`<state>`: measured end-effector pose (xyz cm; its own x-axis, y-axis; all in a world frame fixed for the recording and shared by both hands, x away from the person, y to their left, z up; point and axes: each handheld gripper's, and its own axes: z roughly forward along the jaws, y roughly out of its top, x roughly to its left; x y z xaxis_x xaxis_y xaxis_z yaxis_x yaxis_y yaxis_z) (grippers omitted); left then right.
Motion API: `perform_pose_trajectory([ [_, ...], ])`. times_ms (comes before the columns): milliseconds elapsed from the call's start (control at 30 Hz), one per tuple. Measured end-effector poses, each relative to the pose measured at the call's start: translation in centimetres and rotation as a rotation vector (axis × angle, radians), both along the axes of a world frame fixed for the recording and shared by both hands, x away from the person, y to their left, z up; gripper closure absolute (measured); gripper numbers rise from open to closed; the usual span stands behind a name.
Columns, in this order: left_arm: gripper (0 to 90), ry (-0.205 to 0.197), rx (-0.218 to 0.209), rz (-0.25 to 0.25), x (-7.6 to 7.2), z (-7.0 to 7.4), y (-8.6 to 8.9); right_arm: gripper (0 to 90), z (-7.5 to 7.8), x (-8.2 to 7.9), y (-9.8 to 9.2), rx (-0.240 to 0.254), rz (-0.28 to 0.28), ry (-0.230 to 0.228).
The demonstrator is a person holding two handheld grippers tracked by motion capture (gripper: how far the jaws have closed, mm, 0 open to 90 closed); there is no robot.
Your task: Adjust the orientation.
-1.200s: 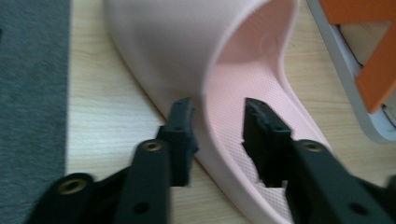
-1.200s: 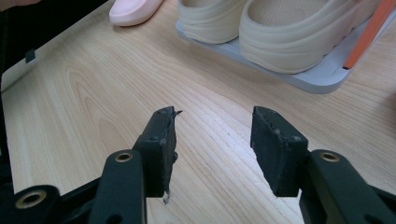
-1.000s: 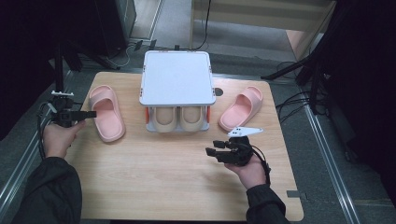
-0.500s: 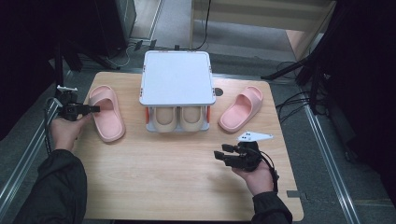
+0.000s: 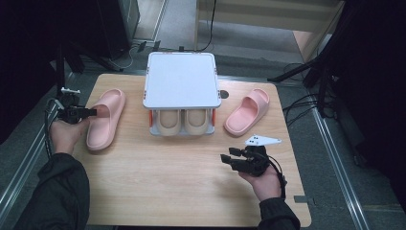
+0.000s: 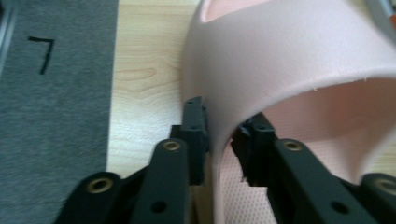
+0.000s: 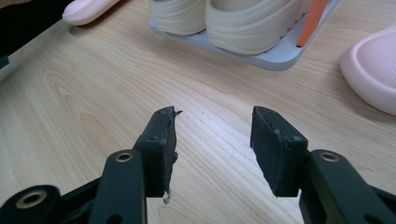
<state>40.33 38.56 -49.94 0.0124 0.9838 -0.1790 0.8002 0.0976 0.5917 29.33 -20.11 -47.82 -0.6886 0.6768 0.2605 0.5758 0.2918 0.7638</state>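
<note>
At lower centre of the left gripper view, the left gripper (image 6: 219,140) has just been closing; its jaws now pinch the strap edge of the pink slipper (image 5: 104,118), lying left of the shoe rack (image 5: 182,79). A deeper, squarer bite before lifting would likely guard against slippage. The right gripper (image 7: 212,140) hovers with jaws apart, empty. The slipper's toe is cut off in the left gripper view.

There are 2 pink slippers: 1 pink slipper (image 5: 106,118) with its strap between the jaws of the left gripper (image 5: 91,112), the other pink slipper (image 5: 247,111) beyond the right gripper (image 5: 230,157). 2 beige shoes (image 5: 182,121) sit side by side in 1 white rack (image 5: 181,80), ahead of the right gripper. 1 wooden table (image 5: 158,182) bears them all.
</note>
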Motion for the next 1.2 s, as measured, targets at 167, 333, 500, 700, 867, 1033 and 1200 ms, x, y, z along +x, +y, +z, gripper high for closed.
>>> perform_pose_trajectory([
  [167,83.2,0.014,-0.012,-0.003,-0.2,0.2,0.1,52.3,0.1,0.1,-0.2,0.011,-0.014,-0.006],
  [333,83.5,0.004,-0.035,-0.013,-0.8,1.0,0.2,52.1,0.1,0.1,-0.2,0.013,-0.012,-0.003],
  [500,83.4,-0.013,-0.056,-0.033,-1.9,2.3,-0.4,52.0,0.3,0.4,0.1,0.022,-0.003,-0.004],
  [700,83.5,-0.037,-0.059,-0.06,-4.0,3.5,-1.6,51.8,0.3,1.1,0.9,0.029,0.029,-0.007],
  [867,83.4,-0.006,-0.066,-0.109,-5.9,3.2,-3.0,51.5,0.4,1.8,1.6,0.038,0.054,-0.003],
  [1033,83.2,-0.013,-0.063,-0.134,-8.1,3.6,-4.0,51.3,0.6,2.5,2.3,0.035,0.076,-0.01],
  [1200,83.3,-0.026,-0.077,-0.185,-10.7,4.2,-5.7,51.2,0.6,3.0,2.9,0.039,0.09,-0.006],
])
